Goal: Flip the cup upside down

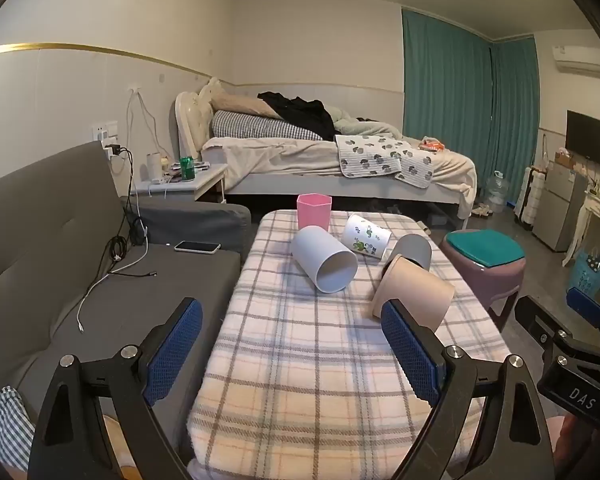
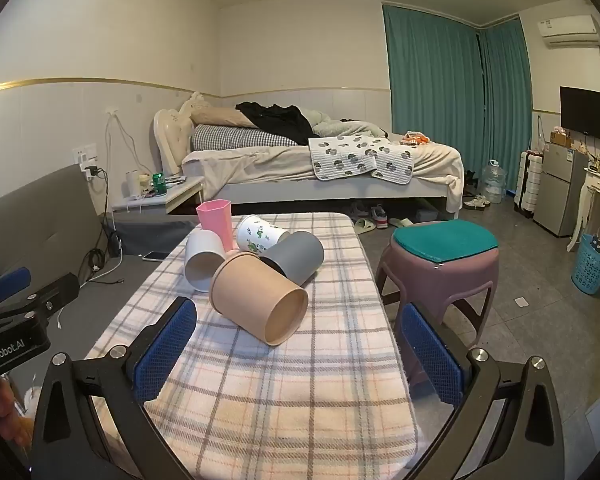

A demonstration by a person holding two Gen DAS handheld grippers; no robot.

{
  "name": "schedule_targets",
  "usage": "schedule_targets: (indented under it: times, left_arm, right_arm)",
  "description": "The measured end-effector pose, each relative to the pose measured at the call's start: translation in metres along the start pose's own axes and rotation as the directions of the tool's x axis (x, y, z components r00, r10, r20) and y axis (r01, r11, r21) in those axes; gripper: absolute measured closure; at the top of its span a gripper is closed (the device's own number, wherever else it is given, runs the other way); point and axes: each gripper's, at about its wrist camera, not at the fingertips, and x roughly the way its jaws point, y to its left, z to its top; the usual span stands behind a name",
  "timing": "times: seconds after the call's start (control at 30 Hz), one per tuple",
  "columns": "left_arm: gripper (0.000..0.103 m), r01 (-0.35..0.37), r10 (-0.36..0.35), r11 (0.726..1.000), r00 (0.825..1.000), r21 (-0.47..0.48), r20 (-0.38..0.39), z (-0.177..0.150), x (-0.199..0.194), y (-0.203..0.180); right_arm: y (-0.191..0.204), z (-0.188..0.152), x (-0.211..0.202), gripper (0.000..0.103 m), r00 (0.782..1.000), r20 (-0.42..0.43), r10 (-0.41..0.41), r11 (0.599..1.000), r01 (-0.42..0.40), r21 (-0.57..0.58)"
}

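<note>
Several cups lie on a plaid-covered table (image 1: 300,360) (image 2: 284,392). A tan cup (image 1: 414,292) (image 2: 260,298) lies on its side nearest me. A white cup (image 1: 325,264) (image 2: 203,258), a grey cup (image 1: 414,250) (image 2: 296,258) and a leaf-printed cup (image 1: 366,236) (image 2: 260,233) also lie on their sides. A pink cup (image 1: 314,211) (image 2: 216,218) stands upright at the far end. My left gripper (image 1: 292,344) is open and empty, short of the cups. My right gripper (image 2: 298,344) is open and empty, just before the tan cup.
A grey sofa (image 1: 80,280) with a phone (image 1: 197,247) and cables is to the left of the table. A purple stool (image 2: 440,264) with a teal cushion stands to the right. A bed (image 2: 320,164) and a nightstand (image 1: 184,184) are behind.
</note>
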Motion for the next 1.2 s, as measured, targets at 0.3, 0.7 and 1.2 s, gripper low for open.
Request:
schedule_targets:
  times: [0.3, 0.7, 1.2]
  left_arm:
    - [0.009, 0.001, -0.001, 1.0, 1.0, 0.0, -0.001, 0.0, 0.0001, -0.0001]
    - [0.009, 0.004, -0.004, 1.0, 1.0, -0.002, 0.0, 0.0, 0.0001, 0.0]
    - [0.009, 0.003, -0.003, 1.0, 1.0, -0.002, 0.001, -0.0001, 0.0, -0.0002]
  right_arm:
    - [0.0001, -0.0006, 0.0018, 0.0, 1.0, -0.009, 0.0, 1.0, 0.0, 0.002]
    - [0.0007, -0.0009, 0.0012, 0.0, 1.0, -0.007, -0.001, 1.0, 0.001, -0.001]
    - [0.0007, -0.0016, 0.0018, 0.0, 1.0, -0.008, 0.0, 1.0, 0.0, -0.001]
